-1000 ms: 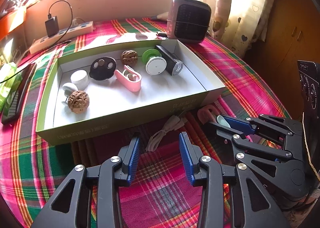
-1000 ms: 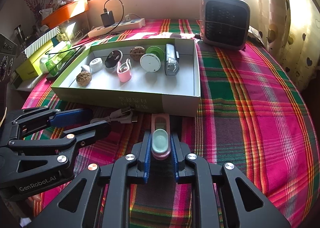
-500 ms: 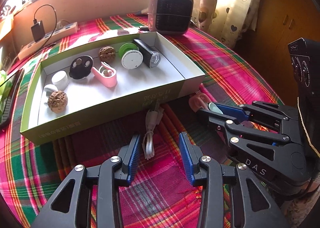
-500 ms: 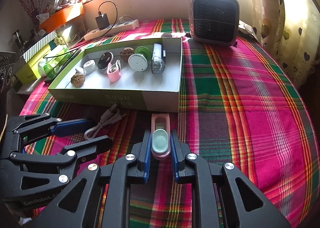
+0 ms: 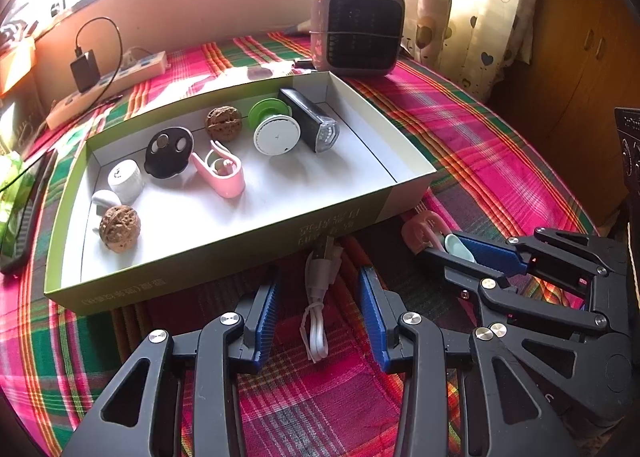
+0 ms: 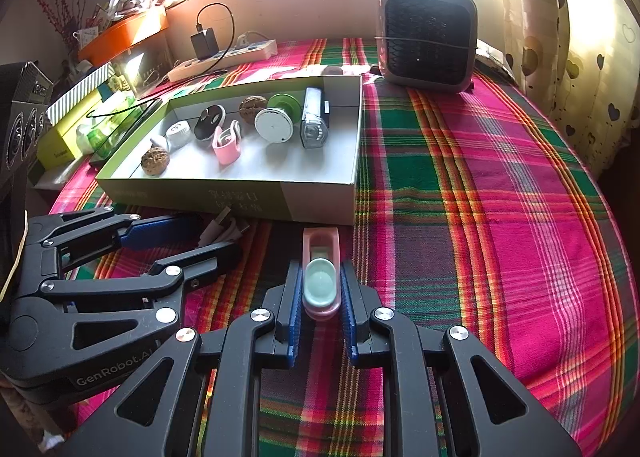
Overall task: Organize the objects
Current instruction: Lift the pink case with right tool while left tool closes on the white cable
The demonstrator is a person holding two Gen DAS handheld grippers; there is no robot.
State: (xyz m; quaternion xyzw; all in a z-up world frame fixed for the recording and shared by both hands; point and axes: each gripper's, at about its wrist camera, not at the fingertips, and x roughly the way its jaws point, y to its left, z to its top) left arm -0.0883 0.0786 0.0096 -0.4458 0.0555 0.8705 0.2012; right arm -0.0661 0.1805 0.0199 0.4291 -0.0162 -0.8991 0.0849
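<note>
A white USB cable (image 5: 316, 333) lies coiled on the plaid tablecloth, just in front of the green-and-white box (image 5: 240, 253). My left gripper (image 5: 318, 297) is open and straddles the cable without touching it; in the right wrist view the left gripper (image 6: 212, 237) shows at the left, over the cable (image 6: 224, 229). My right gripper (image 6: 320, 285) is shut on a pink clip (image 6: 320, 241) with a mint pad, held low over the cloth near the box's front corner. In the left wrist view the right gripper (image 5: 448, 245) and the clip (image 5: 420, 229) sit at the right.
The box holds two walnuts (image 5: 120, 229), a second pink clip (image 5: 224, 177), a black disc (image 5: 168, 153), a white cap, round white and green pieces and a black lamp (image 5: 312, 121). A heater (image 5: 356, 33) and a power strip (image 5: 108, 85) stand behind it.
The left gripper has shifted slightly, so the cable now lies further in between its fingers. The right gripper still grips the clip in the same place.
</note>
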